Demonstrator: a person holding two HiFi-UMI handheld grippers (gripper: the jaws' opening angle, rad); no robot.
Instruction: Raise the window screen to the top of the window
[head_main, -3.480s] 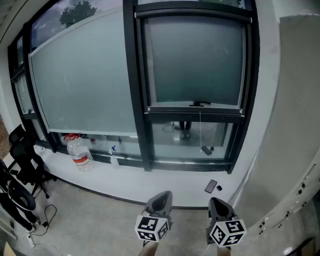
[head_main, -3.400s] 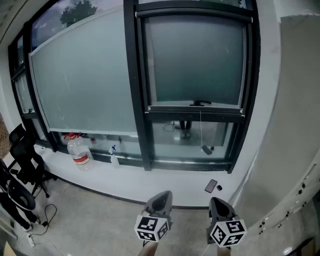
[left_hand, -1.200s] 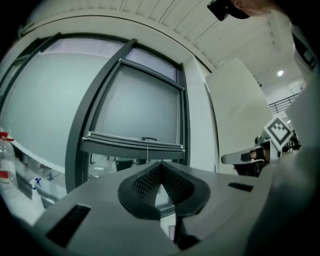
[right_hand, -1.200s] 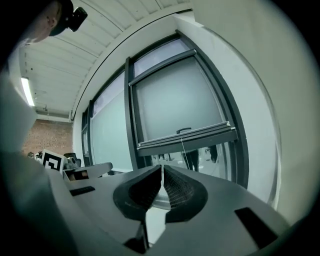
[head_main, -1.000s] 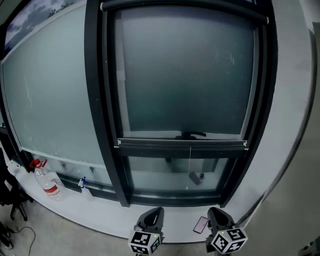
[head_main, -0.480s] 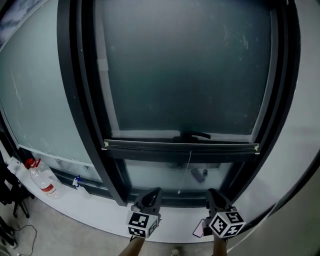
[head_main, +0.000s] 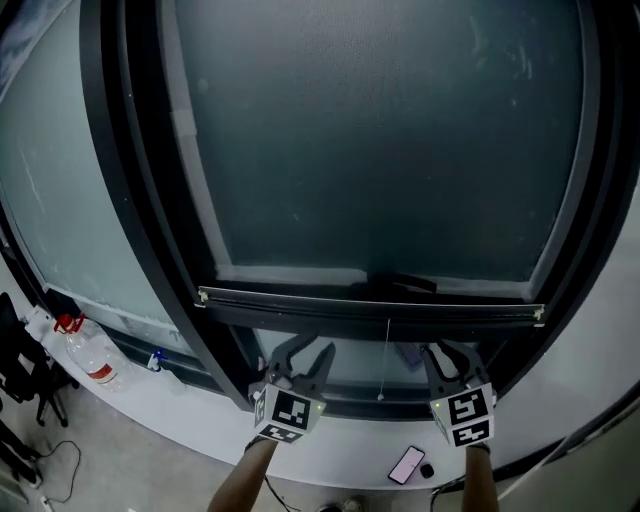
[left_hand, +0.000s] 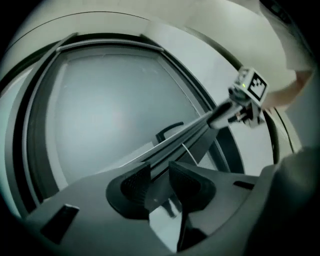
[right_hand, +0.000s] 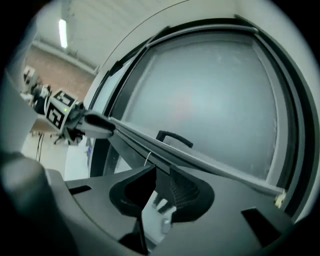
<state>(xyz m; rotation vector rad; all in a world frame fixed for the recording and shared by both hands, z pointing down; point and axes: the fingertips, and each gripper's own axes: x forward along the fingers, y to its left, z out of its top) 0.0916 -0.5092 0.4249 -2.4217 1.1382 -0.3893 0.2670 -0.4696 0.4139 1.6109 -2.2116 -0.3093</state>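
The dark window screen (head_main: 370, 150) fills the black-framed window, and its bottom bar (head_main: 370, 303) runs across at mid-height with a black handle (head_main: 400, 283) above it. A thin pull cord (head_main: 386, 360) hangs from the bar. My left gripper (head_main: 301, 350) is open, its tips just under the bar's left part. My right gripper (head_main: 455, 358) is open under the bar's right part. In the left gripper view the bar (left_hand: 170, 145) runs away from between my open left gripper (left_hand: 159, 175). The right gripper view shows the bar (right_hand: 200, 160) above my open right gripper (right_hand: 162, 180).
A phone (head_main: 405, 465) lies on the white sill (head_main: 200, 430) below my hands. At the far left of the sill stand a water bottle (head_main: 85, 360) and a small spray bottle (head_main: 155, 360). A black office chair (head_main: 15, 370) is at the left edge.
The view has closed in on the window. Both grippers rose from sill level to just beneath the screen's bottom bar and spread apart.
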